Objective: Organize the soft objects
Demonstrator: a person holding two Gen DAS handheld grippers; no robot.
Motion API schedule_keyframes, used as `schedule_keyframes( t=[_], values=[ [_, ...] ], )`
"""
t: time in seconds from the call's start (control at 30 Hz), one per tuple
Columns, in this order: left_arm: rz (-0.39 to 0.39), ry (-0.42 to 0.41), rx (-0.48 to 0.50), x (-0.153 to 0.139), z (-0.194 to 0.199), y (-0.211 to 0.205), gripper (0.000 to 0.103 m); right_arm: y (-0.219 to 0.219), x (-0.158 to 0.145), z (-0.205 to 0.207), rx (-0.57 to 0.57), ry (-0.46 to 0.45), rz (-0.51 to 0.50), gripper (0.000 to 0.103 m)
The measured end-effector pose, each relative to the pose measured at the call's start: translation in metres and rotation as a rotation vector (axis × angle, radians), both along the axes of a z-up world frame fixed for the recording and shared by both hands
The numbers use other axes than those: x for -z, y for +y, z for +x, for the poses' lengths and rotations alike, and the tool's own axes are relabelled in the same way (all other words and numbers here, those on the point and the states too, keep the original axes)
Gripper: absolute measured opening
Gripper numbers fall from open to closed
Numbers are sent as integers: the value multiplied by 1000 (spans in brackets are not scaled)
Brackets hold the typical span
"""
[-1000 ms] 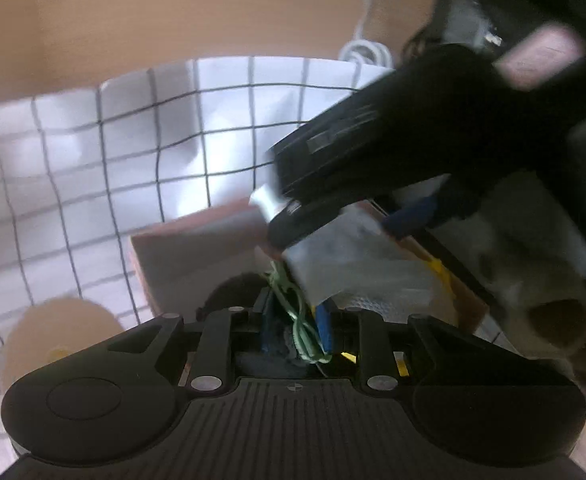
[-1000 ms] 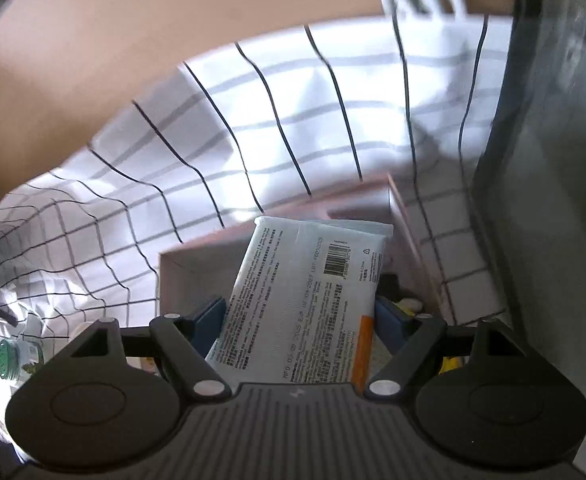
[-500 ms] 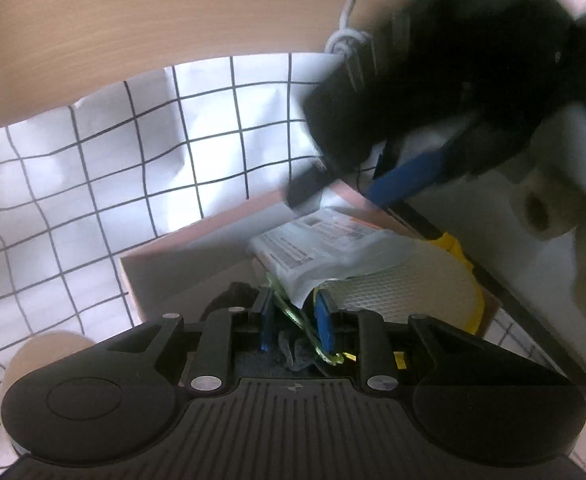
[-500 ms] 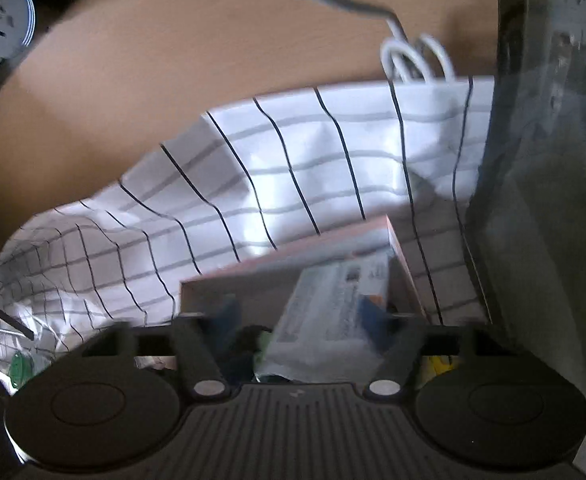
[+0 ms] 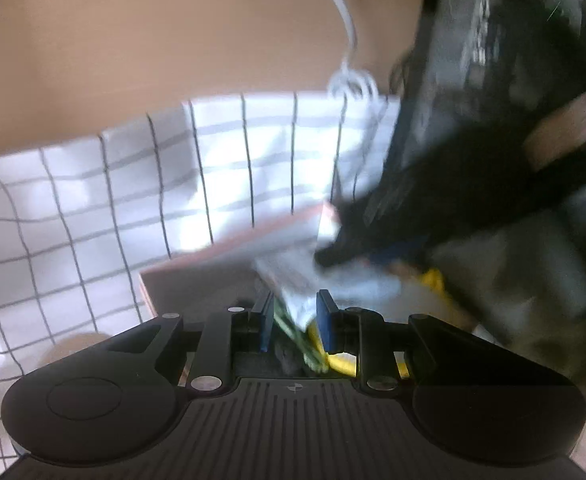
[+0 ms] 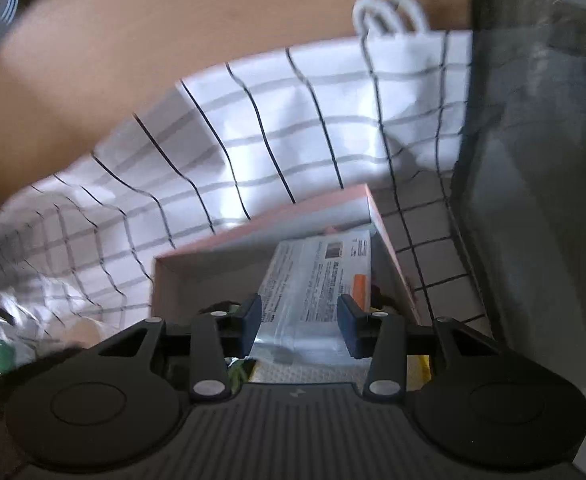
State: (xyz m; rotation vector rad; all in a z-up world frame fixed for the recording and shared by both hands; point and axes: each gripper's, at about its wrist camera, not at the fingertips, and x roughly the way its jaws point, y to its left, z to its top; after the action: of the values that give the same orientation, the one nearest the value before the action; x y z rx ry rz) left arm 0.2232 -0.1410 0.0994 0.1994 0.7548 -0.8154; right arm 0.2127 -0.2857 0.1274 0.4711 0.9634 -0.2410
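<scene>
- The white packet point(image 6: 317, 276) lies in the pink box point(image 6: 197, 276), on top of other soft things.
- The right gripper point(image 6: 299, 326) has its fingers apart on each side of the packet, not pinching.
- The left gripper point(image 5: 295, 322) is nearly closed around a packet corner and green string point(image 5: 293, 336); a real pinch, I cannot tell.
- Best to push the packet flat and low.
- The box walls sit close on the right. The checked cloth point(image 6: 293, 120) leaves open room to the left.
</scene>
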Motion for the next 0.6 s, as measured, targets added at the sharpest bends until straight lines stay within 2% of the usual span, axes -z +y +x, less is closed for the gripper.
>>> schedule_keyframes(
  t=[0.1, 0.17, 0.23, 0.37, 0.43, 0.53, 0.6],
  values=[
    [89, 9, 15, 17, 2, -15, 25, 6, -26, -25, 6, -65, -55, 43],
    [113, -33, 20, 20, 1, -22, 25, 7, -41, -44, 19, -103, -61, 44],
    [112, -32, 18, 15, 1, -23, 25, 9, -52, -64, 42, -138, -69, 46],
    [34, -34, 10, -8, -13, 0, 26, 16, -60, -98, 107, -172, -113, 52],
    [-35, -54, -4, -20, -30, 22, 26, 22, -56, -113, 119, -179, -137, 55],
    [-138, -99, -45, -31, -63, 54, 26, 36, -40, -135, 92, -189, -158, 62],
    [-162, -125, -85, -29, -82, 67, 26, 45, -28, -147, 51, -185, -183, 66]
  ],
)
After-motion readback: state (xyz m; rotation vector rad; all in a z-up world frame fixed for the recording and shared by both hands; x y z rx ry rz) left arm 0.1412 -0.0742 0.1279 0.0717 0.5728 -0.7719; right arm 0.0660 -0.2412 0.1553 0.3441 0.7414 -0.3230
